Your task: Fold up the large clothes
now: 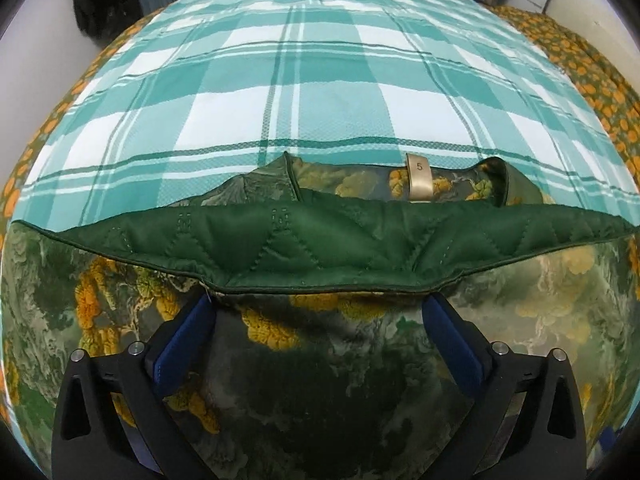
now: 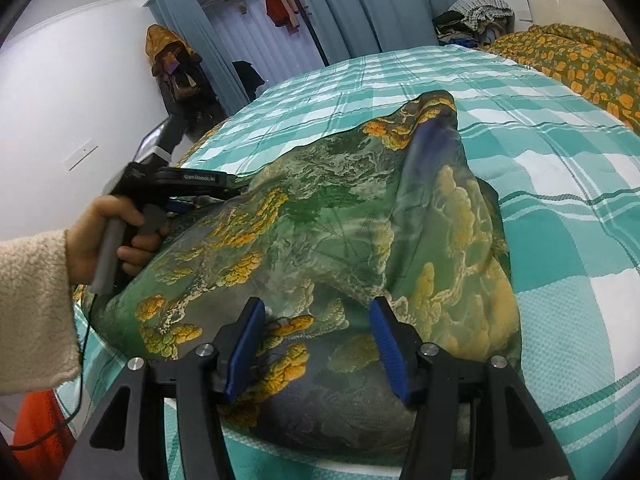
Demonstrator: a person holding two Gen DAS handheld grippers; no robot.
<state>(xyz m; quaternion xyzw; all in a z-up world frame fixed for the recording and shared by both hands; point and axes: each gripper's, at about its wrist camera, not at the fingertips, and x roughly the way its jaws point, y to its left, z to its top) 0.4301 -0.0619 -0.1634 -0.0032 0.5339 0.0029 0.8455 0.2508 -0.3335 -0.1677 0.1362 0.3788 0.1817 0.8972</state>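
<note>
The fingers [image 1: 450, 340] of the left gripper [image 1: 316, 304] stand wide apart, blue pads facing each other, with the folded edge of the jacket [image 1: 320, 360] lying between and just ahead of the tips; the pads do not press on the cloth. This gripper points steeply down at the garment. In the right wrist view the same tool shows from the side, low over the jacket's left edge, gripped by a hand [image 2: 116, 236] curled round its pistol handle, with a cream fleece sleeve [image 2: 36, 304] running back from the wrist.

The fingers [image 2: 386, 344] of the right gripper [image 2: 316, 332] are parted to a middling width and hover above the near part of the jacket, tilted downward; nothing is pinched between them.

The jacket, printed in green and yellow with a quilted green lining [image 1: 340, 236] turned out along its fold, lies on the bed's teal-and-white checked cover [image 1: 320, 80]. A collar tab [image 1: 419, 178] marked 5 shows at the neckline. On its far right side the jacket stands up in a raised, blurred fold [image 2: 436, 152].

A floral yellow bedspread [image 2: 580, 64] lies beyond the checked cover, by blue curtains [image 2: 360, 4].
</note>
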